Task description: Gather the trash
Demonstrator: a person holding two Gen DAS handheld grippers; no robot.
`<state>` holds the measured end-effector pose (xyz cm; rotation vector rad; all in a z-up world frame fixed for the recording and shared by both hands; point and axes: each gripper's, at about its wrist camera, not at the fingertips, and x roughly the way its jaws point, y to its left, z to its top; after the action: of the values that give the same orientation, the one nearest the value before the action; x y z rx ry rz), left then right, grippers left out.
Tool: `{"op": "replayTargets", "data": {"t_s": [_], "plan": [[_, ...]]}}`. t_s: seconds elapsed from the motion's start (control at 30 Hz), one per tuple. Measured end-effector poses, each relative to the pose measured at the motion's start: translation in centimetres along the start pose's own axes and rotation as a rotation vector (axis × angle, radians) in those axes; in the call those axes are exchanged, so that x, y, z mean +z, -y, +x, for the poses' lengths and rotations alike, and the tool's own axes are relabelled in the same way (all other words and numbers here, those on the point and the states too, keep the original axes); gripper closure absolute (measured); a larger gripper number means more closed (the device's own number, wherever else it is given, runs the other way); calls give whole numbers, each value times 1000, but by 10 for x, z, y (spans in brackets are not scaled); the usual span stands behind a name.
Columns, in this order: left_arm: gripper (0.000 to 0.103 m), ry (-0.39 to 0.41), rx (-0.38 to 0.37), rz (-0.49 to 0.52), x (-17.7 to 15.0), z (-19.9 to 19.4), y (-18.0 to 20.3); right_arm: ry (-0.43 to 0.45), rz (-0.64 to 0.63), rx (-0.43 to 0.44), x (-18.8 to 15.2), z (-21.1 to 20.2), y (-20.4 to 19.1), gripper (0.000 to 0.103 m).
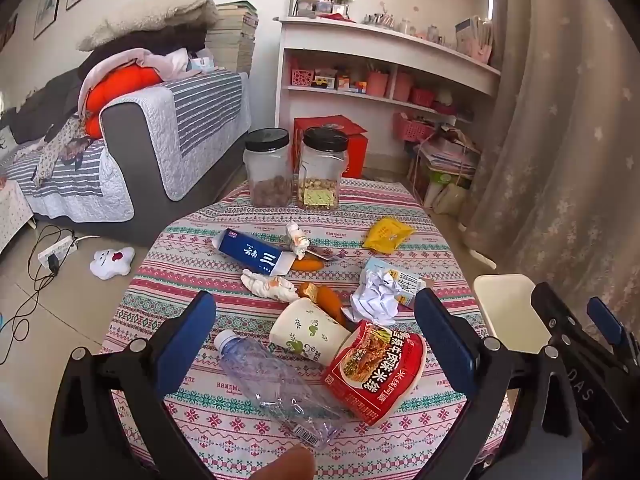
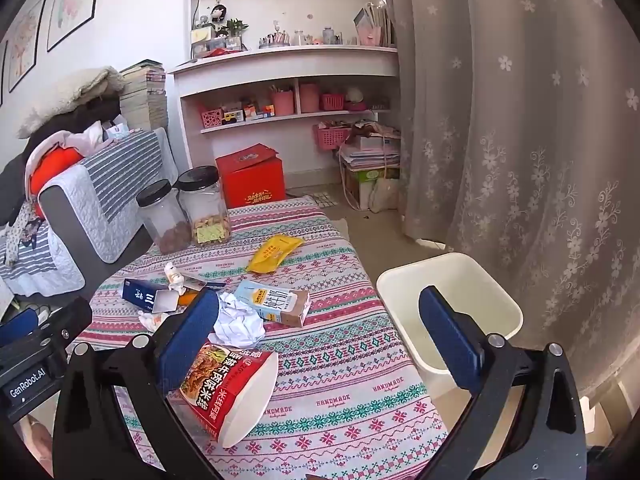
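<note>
Trash lies on a table with a patterned cloth: a clear plastic bottle, a paper cup, a red noodle bowl on its side, crumpled white paper, a milk carton, a yellow packet, a blue box and tissues. My left gripper is open above the bottle and cup. My right gripper is open over the table's right part, its left finger above the noodle bowl. A cream bin stands right of the table.
Two clear jars with black lids stand at the table's far edge. A sofa with bedding is left, a white shelf unit and a red box behind, a curtain right. Cables and a power strip lie on the floor.
</note>
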<state>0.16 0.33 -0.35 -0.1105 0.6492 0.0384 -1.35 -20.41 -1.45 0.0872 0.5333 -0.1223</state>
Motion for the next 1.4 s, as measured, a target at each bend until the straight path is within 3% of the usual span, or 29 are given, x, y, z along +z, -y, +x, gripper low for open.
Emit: {"op": "replayTargets", "data": {"t_s": [1.4], "plan": [[7, -3, 7, -4, 0, -1, -5, -1, -3, 1, -2, 0, -1, 7]]}}
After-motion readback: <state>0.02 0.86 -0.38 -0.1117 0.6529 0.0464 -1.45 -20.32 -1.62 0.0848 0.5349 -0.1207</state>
